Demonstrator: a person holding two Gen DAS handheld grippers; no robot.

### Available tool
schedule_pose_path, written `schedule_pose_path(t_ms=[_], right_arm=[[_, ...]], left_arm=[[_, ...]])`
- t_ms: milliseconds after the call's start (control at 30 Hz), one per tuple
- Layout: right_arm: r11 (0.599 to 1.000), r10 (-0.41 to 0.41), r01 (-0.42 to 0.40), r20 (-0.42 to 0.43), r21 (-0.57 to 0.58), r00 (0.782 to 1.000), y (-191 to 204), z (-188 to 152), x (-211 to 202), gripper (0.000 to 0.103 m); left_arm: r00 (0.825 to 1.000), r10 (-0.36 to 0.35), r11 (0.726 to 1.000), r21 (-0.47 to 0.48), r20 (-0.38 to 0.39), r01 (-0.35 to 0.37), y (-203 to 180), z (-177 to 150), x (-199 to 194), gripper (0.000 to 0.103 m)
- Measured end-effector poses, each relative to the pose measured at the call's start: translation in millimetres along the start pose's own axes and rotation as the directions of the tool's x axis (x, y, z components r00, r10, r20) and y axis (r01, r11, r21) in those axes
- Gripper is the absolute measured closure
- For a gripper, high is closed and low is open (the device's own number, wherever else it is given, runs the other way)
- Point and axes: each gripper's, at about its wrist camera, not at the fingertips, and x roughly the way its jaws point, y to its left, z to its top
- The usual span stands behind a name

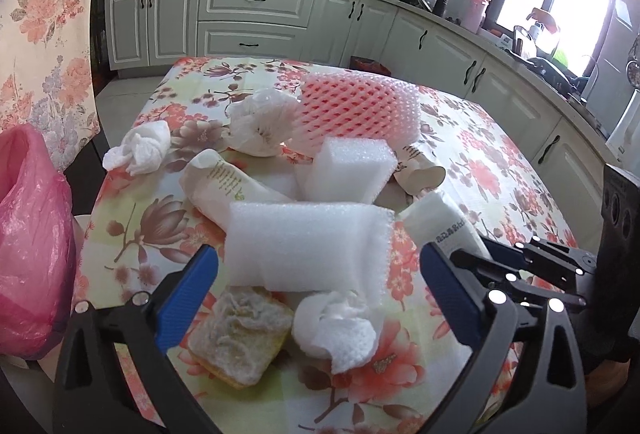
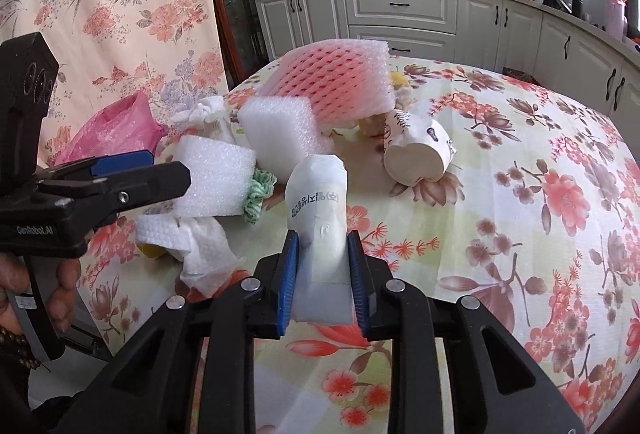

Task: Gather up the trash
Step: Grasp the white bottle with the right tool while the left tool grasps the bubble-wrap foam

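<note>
My right gripper (image 2: pixel 322 254) is shut on a white squeezed tube (image 2: pixel 318 202) with black print, which also shows in the left wrist view (image 1: pixel 440 222). My left gripper (image 1: pixel 316 282) is open, its blue fingers either side of a white foam wrap (image 1: pixel 304 246) without touching it; the wrap also shows in the right wrist view (image 2: pixel 216 182). Around it lie a crumpled tissue (image 1: pixel 336 326), a worn yellow sponge (image 1: pixel 240 334), a second white tube (image 1: pixel 228 190), a white foam block (image 1: pixel 348 170), pink fruit netting (image 1: pixel 356 106) and a tipped paper cup (image 2: pixel 420 154).
A pink plastic bag (image 1: pixel 32 254) hangs off the table's left edge. More tissue wads (image 1: pixel 140 150) (image 1: pixel 260 122) lie at the far left of the pile. The floral tablecloth (image 2: pixel 520 214) stretches right. Kitchen cabinets (image 1: pixel 256 18) stand behind.
</note>
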Motion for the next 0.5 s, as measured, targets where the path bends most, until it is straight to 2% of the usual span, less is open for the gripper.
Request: schedule_pose_path(t_ms=[100, 167, 267, 300, 333, 500], right_arm=[[1.000, -0.006, 0.006, 0.011, 0.005, 1.000, -4.2, 4.4, -3.2, 0.078], [1.000, -0.009, 0.009, 0.018, 0.011, 1.000, -7.0, 6.8, -4.9, 0.078], [1.000, -0.015, 0.015, 0.029, 0.013, 0.999, -9.5, 10.3, -7.0, 0.078], [1.000, -0.015, 0.014, 0.030, 0.014, 0.999, -9.9, 11.3, -7.4, 0.078], [1.000, -0.015, 0.015, 0.031, 0.013, 0.999, -9.8, 11.6, -7.6, 0.078], [1.000, -0.015, 0.014, 0.036, 0.020, 0.999, -10.5, 13.9, -7.9, 0.078]], left_arm=[[1.000, -0.011, 1.000, -0.009, -0.020, 0.011, 2.5, 3.8, 9.2, 0.008], [0.999, -0.004, 1.000, -0.013, -0.035, 0.004, 3.4, 6.1, 15.0, 0.013], [0.997, 0.008, 1.000, -0.014, -0.073, -0.009, 5.7, 6.9, 24.4, 0.026], [0.996, 0.006, 1.000, -0.015, -0.084, -0.007, 6.7, 6.7, 26.8, 0.035], [0.996, 0.000, 1.000, -0.014, -0.087, -0.001, 7.1, 6.2, 27.4, 0.038], [0.997, 0.000, 1.000, 0.009, -0.074, 0.000, 4.1, 4.2, 20.5, 0.041]])
